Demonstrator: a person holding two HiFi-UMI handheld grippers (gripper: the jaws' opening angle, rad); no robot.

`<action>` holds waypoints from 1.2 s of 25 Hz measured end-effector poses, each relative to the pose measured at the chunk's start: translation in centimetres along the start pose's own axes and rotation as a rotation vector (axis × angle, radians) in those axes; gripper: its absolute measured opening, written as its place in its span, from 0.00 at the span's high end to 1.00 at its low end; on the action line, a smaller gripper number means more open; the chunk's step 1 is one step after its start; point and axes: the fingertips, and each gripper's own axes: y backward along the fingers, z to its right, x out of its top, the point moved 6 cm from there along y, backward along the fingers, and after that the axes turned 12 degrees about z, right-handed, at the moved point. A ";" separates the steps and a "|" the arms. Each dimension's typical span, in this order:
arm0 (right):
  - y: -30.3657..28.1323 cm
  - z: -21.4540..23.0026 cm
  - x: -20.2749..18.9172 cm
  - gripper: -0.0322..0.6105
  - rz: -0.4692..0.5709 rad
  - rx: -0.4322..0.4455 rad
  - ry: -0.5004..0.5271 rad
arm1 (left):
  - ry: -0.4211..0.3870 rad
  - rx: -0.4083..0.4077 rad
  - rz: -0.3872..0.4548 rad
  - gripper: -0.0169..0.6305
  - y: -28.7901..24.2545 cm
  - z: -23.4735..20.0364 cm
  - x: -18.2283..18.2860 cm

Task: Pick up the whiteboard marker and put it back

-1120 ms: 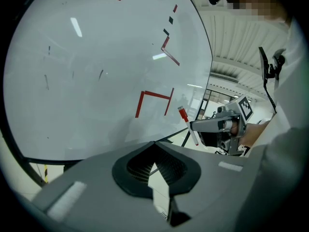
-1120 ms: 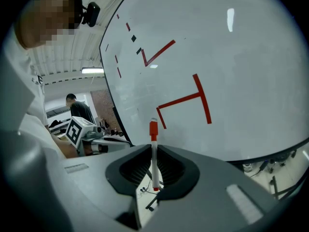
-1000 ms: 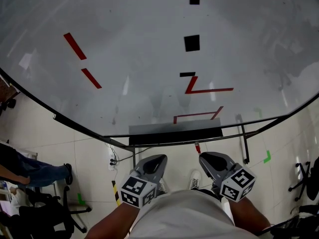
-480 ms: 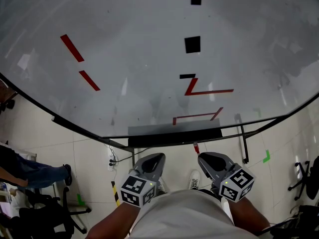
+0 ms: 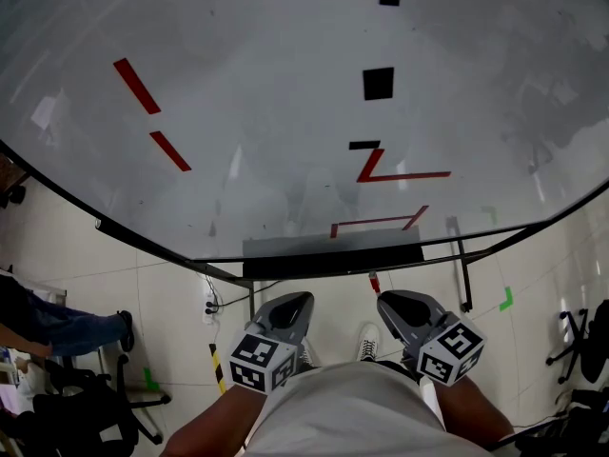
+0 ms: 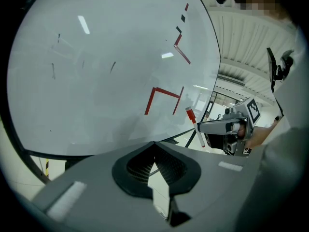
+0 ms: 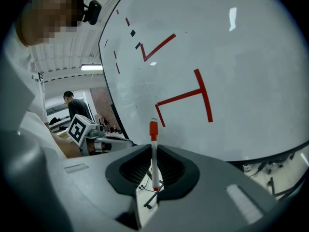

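Right gripper (image 7: 153,148) clamps the whiteboard marker (image 7: 154,156) upright, red cap at twelve o'clock, seemingly ready for returning; left gripper (image 6: 154,146) sits closed, empty

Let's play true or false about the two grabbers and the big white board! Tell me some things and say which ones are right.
1. The right gripper holds a white marker with a red cap. True.
2. The left gripper holds a marker too. False: its fingers are shut together with nothing between them.
3. The big whiteboard has red lines on it. True.
4. The marker lies on the dark tray under the whiteboard. False: it stands upright between the right gripper's fingers.
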 end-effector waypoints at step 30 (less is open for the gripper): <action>-9.8 1.7 -6.8 0.89 -0.451 0.152 0.923 | 0.108 0.089 -0.050 0.95 2.2 -3.7 -3.1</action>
